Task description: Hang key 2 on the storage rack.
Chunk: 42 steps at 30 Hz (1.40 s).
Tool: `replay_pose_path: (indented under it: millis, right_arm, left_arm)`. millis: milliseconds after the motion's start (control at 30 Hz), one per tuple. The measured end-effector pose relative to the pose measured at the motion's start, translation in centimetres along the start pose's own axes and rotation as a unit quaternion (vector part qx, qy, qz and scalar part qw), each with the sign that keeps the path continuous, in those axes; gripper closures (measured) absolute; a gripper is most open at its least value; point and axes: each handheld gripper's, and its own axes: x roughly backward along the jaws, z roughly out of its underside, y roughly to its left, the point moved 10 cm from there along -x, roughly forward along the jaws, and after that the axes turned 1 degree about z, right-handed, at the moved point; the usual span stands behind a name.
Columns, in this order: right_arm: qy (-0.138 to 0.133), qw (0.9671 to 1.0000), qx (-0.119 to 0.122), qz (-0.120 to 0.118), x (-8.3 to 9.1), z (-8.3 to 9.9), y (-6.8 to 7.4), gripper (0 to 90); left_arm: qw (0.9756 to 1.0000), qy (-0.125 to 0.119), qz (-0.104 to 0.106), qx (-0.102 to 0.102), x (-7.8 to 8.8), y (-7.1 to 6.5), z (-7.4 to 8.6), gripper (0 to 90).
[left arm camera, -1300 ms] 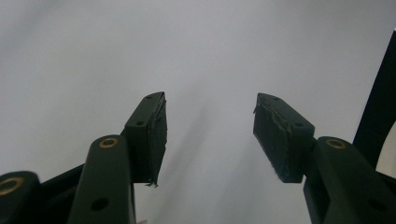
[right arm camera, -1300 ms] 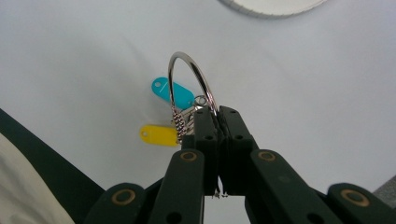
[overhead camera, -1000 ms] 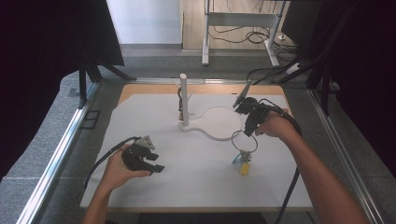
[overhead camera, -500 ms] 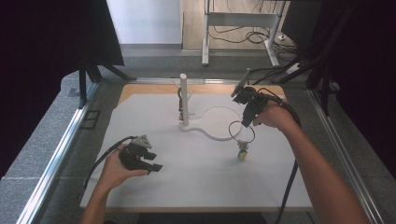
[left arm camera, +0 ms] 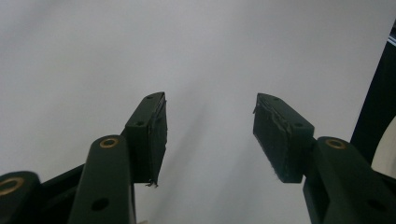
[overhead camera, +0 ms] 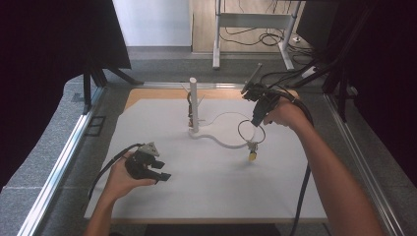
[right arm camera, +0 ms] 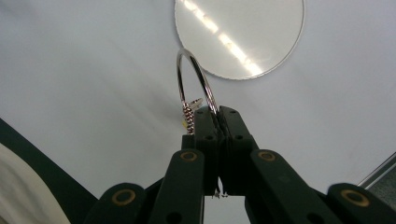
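Near the front left corner of the white board (overhead camera: 147, 206), the left gripper (overhead camera: 160, 175) rests low in the person's hand, its jaws spread wide with only bare board between them; in the left gripper view the two pads (left arm camera: 154, 135) face each other across an open gap.

Farther back, toward the right edge of the board, the right gripper (overhead camera: 254, 123) points down with its jaws pinched tight on a metal ring (overhead camera: 251, 131). The ring hangs lifted off the surface, and a small yellow tag (overhead camera: 252, 157) dangles from it on a short chain, low over the board. In the right gripper view the ring (right arm camera: 196, 79) stands out of the closed jaws, gripped by a thin arc at its edge.

Behind that, near the middle of the back edge, a white upright post (overhead camera: 193, 104) rises from a curved white base (overhead camera: 221, 141).

The likely risk is the narrow hold: the ring could pivot or slip between the pads if the hand swings, and the dangling tag could catch on the base or post as the ring is carried toward them.
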Motion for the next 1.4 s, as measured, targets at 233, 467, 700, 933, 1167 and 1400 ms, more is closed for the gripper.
replay_pose_path:
  millis: [233, 467, 700, 933, 1167, 1400]
  right_arm:
    - [-0.001, 1.0000, 0.000, -0.002, -0.1, -0.8, 0.0, 87.1]
    - [0.000, 1.0000, -0.002, -0.002, -0.3, -1.4, 0.0, 87.1]
    - [-0.007, 1.0000, -0.003, 0.003, -0.4, -2.2, -0.3, 87.1]
    - [-0.013, 0.9999, -0.006, -0.002, -0.4, -3.6, -0.6, 87.1]
    - [-0.023, 0.9997, -0.009, -0.006, -0.3, -4.9, -0.9, 87.1]
    - [-0.036, 0.9991, -0.013, -0.019, -0.7, -6.0, -1.1, 87.1]
  left_arm:
    - [1.0000, -0.003, 0.000, 0.002, 0.2, 0.0, 0.0, 45.4]
    - [1.0000, -0.003, 0.000, 0.003, 0.2, 0.1, 0.1, 45.3]
    - [1.0000, -0.002, 0.001, 0.002, 0.2, 0.1, 0.1, 45.3]
    - [1.0000, -0.004, 0.000, 0.003, 0.2, 0.1, 0.1, 45.3]
    - [1.0000, -0.003, 0.001, 0.000, 0.3, 0.2, 0.1, 45.4]
    - [1.0000, -0.006, -0.001, 0.002, 0.5, 0.2, 0.1, 45.3]
